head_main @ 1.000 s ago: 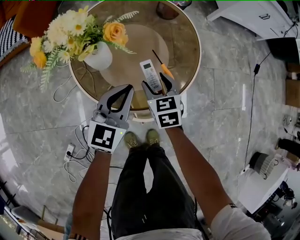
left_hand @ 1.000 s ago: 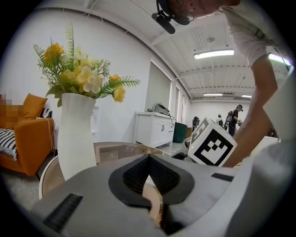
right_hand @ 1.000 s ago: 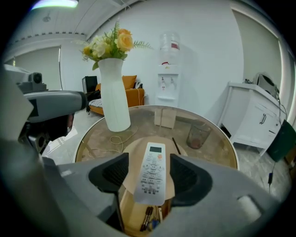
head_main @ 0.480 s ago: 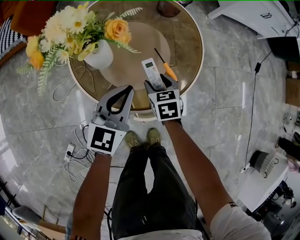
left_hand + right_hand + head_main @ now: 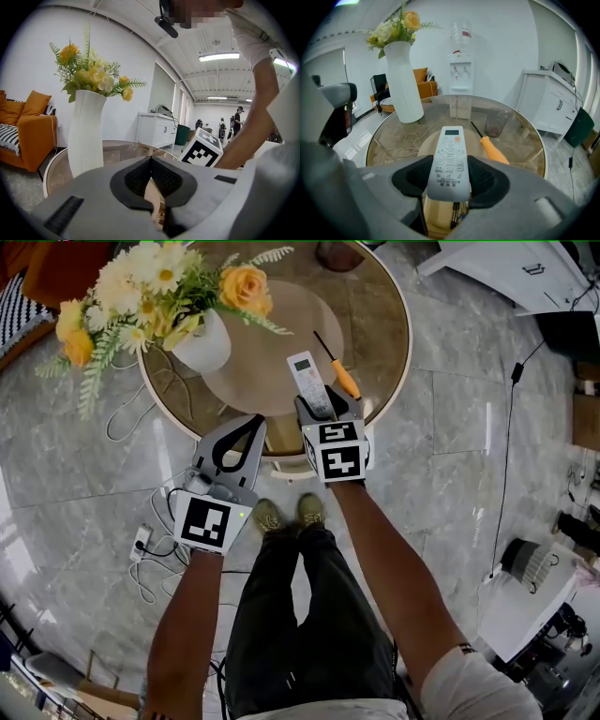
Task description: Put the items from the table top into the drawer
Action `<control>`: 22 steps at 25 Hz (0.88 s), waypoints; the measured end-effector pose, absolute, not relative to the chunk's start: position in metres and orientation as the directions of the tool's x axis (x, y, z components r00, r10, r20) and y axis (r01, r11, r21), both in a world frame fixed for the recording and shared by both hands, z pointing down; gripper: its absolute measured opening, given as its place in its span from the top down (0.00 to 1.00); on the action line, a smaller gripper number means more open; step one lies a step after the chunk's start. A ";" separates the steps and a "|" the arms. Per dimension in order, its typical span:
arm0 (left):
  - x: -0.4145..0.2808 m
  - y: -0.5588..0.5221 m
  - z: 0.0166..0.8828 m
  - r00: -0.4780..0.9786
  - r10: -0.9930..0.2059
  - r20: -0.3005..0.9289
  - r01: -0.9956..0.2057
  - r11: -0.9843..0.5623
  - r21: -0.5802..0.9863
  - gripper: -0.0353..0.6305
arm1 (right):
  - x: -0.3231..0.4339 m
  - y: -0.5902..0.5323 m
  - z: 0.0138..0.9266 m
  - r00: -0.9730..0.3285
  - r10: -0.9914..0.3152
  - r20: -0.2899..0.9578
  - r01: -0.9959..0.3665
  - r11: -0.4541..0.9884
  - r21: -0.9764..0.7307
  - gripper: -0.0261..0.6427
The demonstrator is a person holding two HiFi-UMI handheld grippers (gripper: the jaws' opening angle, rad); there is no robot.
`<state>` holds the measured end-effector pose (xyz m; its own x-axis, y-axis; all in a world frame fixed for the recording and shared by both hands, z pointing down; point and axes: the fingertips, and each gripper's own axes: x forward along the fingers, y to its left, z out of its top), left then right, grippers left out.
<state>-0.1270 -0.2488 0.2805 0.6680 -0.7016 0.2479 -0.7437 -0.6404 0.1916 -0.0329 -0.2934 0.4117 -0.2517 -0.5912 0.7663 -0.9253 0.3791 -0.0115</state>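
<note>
Nearest you, your left gripper (image 5: 150, 161) was closed on nothing. Its own view showed the pad tips meeting, with only a sliver of beige below them. At its three o'clock in the head view, your right gripper (image 5: 449, 176) had just been closing its jaws. Its view showed the pads against both long sides of the remote control (image 5: 449, 159), which lay along the jaws with its screen end pointing to twelve o'clock.

Only that view looked past the remote's near end into the drawer (image 5: 436, 211) at six o'clock, a beige compartment with dark pen-like sticks in it. The head view gave just a beige patch there between the grippers.

At the remote's one o'clock lay the orange-handled screwdriver (image 5: 493, 150), just beside it and not touching. Farther along the glass table (image 5: 405, 343), the right gripper view showed a dark cup (image 5: 494, 122) at one o'clock and a loose cable (image 5: 405, 140) at ten. The white vase (image 5: 86, 136) of flowers stood at the table's ten o'clock in the head view.

Only the left gripper view reached the orange sofa (image 5: 28, 133) at nine o'clock and a white cabinet (image 5: 157, 129) beyond the table.
</note>
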 end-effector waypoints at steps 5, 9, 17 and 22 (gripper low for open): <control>-0.129 -0.246 0.281 0.668 -0.702 0.247 -0.744 -0.639 0.195 0.95 | -0.037 -0.291 0.399 -0.266 -0.618 0.739 -0.928 0.373 -0.023 0.62; -0.126 -0.244 0.281 0.667 -0.704 0.244 -0.745 -0.640 0.190 0.95 | -0.041 -0.287 0.382 -0.285 -0.646 0.708 -0.920 0.392 -0.013 0.62; -0.116 -0.228 0.278 0.655 -0.718 0.235 -0.756 -0.625 0.195 0.95 | -0.040 -0.263 0.342 -0.316 -0.697 0.643 -0.915 0.402 -0.013 0.62; -0.107 -0.205 0.274 0.636 -0.735 0.235 -0.771 -0.608 0.186 0.95 | -0.036 -0.230 0.328 -0.347 -0.700 0.624 -0.900 0.436 -0.010 0.62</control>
<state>-0.1067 -0.2048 0.2736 0.6363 -0.7347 0.2354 -0.7714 -0.6085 0.1862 -0.0362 -0.2301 0.3279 -0.3468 -0.7003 0.6240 -0.8997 0.4364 -0.0103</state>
